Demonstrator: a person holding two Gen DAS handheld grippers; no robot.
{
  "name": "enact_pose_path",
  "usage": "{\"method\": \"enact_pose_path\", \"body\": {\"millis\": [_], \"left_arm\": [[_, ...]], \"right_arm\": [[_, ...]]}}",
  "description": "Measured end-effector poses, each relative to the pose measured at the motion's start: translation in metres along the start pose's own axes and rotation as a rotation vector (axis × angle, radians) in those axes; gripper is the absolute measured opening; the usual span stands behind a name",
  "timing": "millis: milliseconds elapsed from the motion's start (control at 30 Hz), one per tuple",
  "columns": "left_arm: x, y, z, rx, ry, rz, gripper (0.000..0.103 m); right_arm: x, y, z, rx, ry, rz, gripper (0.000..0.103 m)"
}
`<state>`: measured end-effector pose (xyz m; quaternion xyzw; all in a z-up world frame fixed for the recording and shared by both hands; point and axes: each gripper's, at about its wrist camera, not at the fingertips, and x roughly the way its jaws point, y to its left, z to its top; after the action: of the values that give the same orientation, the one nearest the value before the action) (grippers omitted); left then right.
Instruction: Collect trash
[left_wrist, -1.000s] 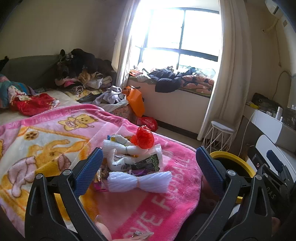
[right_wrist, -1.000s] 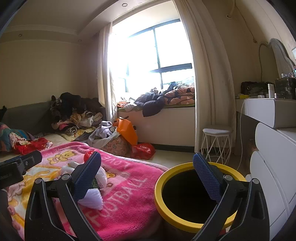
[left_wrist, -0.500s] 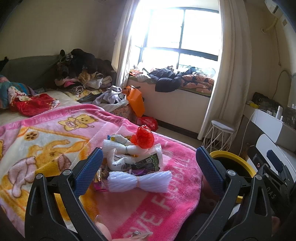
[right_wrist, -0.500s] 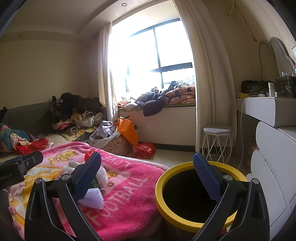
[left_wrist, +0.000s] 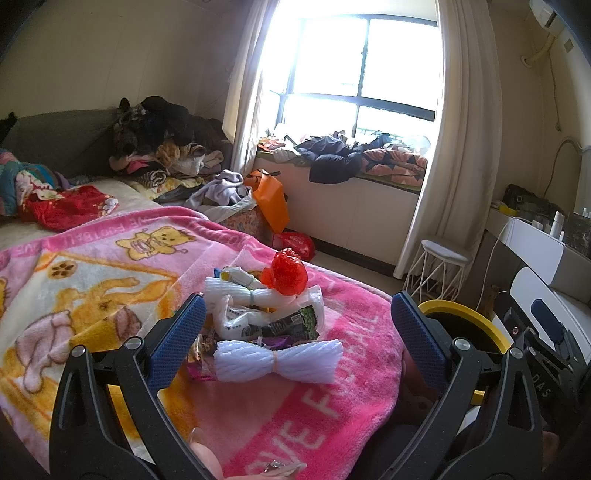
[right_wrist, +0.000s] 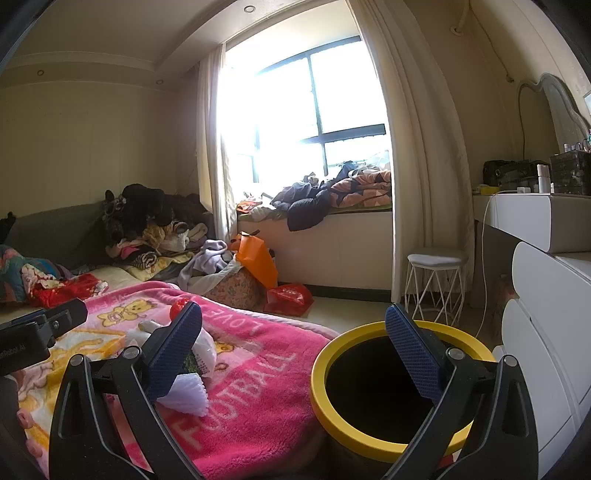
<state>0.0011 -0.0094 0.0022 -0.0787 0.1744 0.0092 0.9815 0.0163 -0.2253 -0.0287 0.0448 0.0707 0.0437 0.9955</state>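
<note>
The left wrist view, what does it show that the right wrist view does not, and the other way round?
Only the left wrist view shows the whole trash pile: the near white foam net, the green-black wrapper and the air conditioner. Only the right wrist view shows the dark inside of the yellow-rimmed bin, the mirror and the ceiling lights. Both show the pink blanket, the white stool, the orange bag, and open fingers holding nothing.
</note>
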Motion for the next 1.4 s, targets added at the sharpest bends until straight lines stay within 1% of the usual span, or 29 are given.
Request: {"method": "enact_pose_path", "body": {"millis": [167,367,633,800,967,1167,1333,1400], "left_arm": [[0.000,0.001,-0.001,-0.008,0.010,-0.008,0.092],[0.009,0.021,-0.004,-0.051,0.027,-0.008,0.092],[0.013,0.045,0.000,-0.092,0.026,0.046,0.092],[0.014,0.065,0.004,-0.126,0.019,0.087,0.092],[0.014,0.088,0.010,-0.157,0.010,0.135,0.092],[0.021,0.119,0.014,-0.188,0.023,0.180,0.092],[0.034,0.137,0.015,-0.199,0.058,0.151,0.092],[0.043,0.141,0.015,-0.195,0.088,0.172,0.092]], "right_arm": [[0.001,0.001,-0.002,-0.004,0.006,0.004,0.097],[0.005,0.006,-0.006,-0.020,0.035,0.039,0.097],[0.021,0.030,-0.006,-0.062,0.091,0.135,0.097],[0.028,0.053,-0.005,-0.082,0.106,0.206,0.097],[0.037,0.073,0.000,-0.090,0.117,0.257,0.097],[0.064,0.093,0.014,-0.100,0.158,0.306,0.097],[0.096,0.105,0.024,-0.121,0.211,0.347,0.097],[0.109,0.108,0.025,-0.129,0.230,0.354,0.097]]}}
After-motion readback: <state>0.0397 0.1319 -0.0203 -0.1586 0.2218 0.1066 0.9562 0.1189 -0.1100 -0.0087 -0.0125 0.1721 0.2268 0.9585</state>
